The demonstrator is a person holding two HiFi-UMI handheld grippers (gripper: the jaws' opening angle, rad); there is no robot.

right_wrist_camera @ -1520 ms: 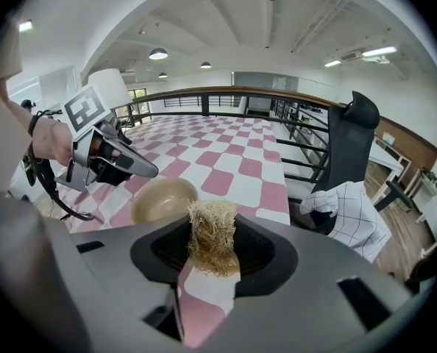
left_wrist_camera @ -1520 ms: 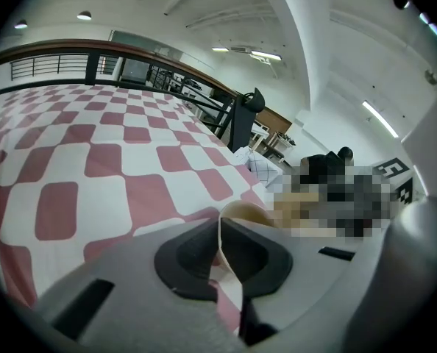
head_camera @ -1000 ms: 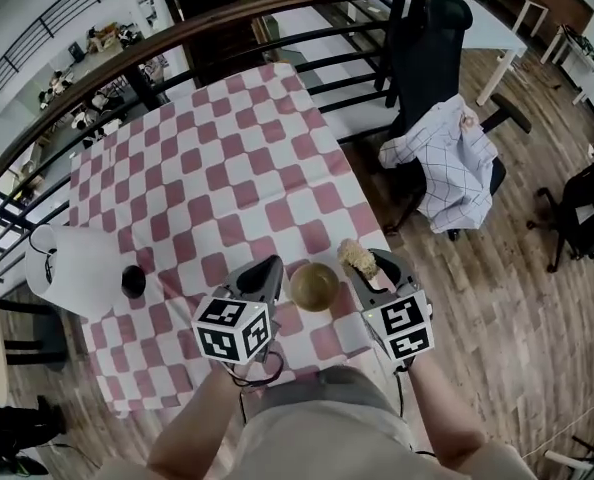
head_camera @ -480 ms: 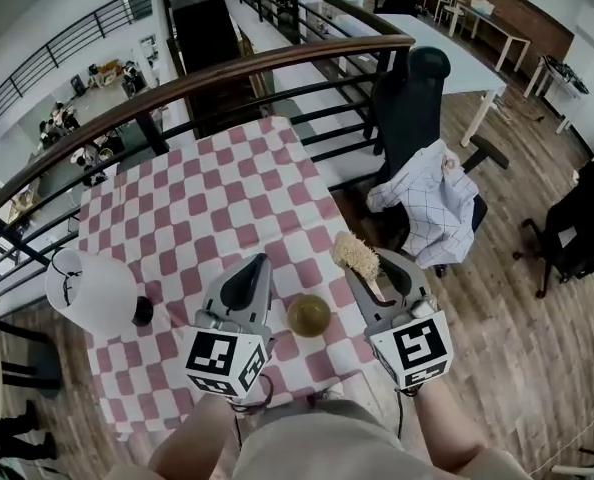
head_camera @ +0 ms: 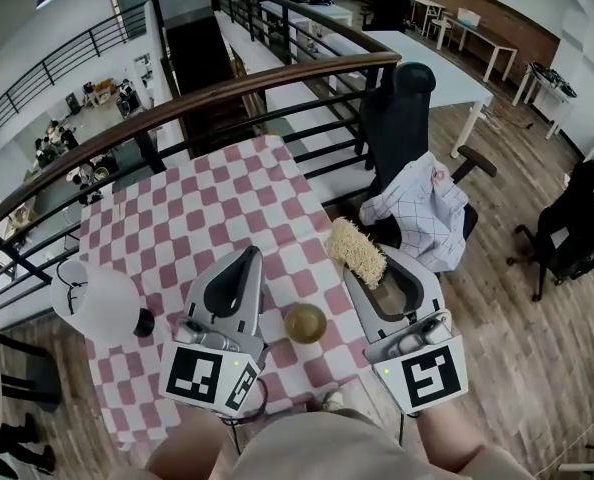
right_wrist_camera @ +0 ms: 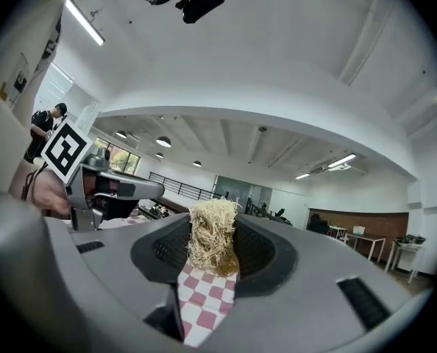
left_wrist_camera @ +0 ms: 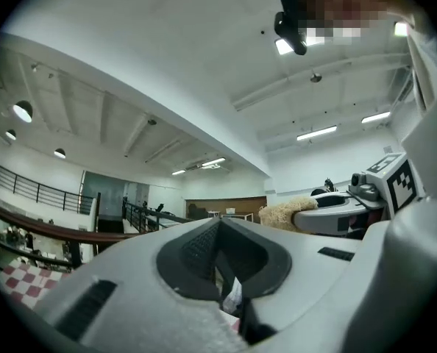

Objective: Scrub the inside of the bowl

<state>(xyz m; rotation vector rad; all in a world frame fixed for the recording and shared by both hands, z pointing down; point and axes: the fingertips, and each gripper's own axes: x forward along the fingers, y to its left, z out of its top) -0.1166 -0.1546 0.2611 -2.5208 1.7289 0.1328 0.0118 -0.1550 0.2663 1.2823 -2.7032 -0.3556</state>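
Observation:
A small golden-brown bowl [head_camera: 305,323] stands on the red-and-white checked tablecloth [head_camera: 207,213], near the front edge. Both grippers are held up above it, one on each side, pointing away from me. My right gripper [head_camera: 365,268] is shut on a straw-coloured scrub brush [head_camera: 357,251], whose bristles stick out past the jaws [right_wrist_camera: 212,235]. My left gripper [head_camera: 244,258] is shut with nothing in it [left_wrist_camera: 220,250]. Neither gripper touches the bowl. Both gripper views look mostly up at the ceiling.
A white lamp shade [head_camera: 95,303] with a black base stands at the table's left edge. A black office chair [head_camera: 402,118] draped with a checked white garment [head_camera: 417,213] stands right of the table. A dark railing [head_camera: 227,88] runs behind the table.
Both grippers have risen off the table towards my head and spread apart. The brush has lifted away from the bowl's rim. The bowl stays in place.

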